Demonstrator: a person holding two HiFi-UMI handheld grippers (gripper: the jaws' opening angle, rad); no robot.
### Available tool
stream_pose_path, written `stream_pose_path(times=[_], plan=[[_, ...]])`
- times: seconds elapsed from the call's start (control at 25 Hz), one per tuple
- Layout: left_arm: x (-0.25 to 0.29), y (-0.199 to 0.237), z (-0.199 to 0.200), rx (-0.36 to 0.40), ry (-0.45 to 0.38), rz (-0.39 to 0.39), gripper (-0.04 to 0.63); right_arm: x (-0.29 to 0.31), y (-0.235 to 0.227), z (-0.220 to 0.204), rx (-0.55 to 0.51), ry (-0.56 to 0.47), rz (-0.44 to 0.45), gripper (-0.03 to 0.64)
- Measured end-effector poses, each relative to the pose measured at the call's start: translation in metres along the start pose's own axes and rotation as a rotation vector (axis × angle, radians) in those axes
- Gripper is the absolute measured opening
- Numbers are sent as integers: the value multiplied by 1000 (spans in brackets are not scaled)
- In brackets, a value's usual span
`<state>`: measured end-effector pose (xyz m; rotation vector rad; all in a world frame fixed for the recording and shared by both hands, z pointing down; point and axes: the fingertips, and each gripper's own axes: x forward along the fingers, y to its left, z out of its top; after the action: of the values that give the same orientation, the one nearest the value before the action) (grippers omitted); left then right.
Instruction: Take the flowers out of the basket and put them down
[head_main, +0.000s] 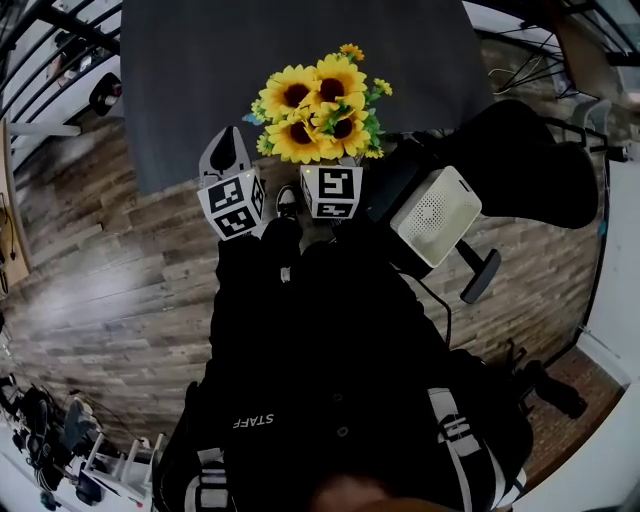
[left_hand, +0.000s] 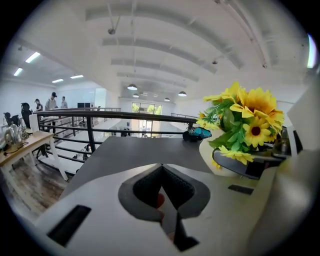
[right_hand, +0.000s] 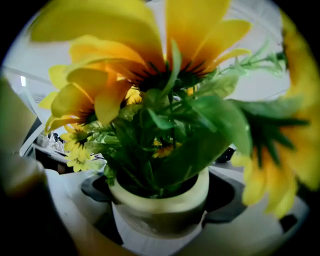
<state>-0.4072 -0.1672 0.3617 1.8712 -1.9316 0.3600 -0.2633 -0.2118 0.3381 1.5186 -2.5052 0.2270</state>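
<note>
Flowers (head_main: 320, 108) stand in a small cream pot (left_hand: 209, 156), which the right gripper (right_hand: 159, 205) clamps by its sides at the edge of the grey table (head_main: 200, 80); the left gripper (left_hand: 162, 192) is closed on nothing. The bunch looks light but top-heavy, its petals soft, the pot stiff and likely slick, so the pot's body is the place to hold.

Your head view looks steeply down past your torso onto the tabletop (head_main: 200, 60) edge. Left gripper view faces level across that tabletop. Right gripper view sits very close against the flowers (right_hand: 165, 130). All three views share the flowers.
</note>
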Motion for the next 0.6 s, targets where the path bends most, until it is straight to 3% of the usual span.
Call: stream_pose_path(times=[0.6], plan=[[62, 67, -54, -10, 63, 33, -2, 82, 33, -93, -32, 88, 32, 531]])
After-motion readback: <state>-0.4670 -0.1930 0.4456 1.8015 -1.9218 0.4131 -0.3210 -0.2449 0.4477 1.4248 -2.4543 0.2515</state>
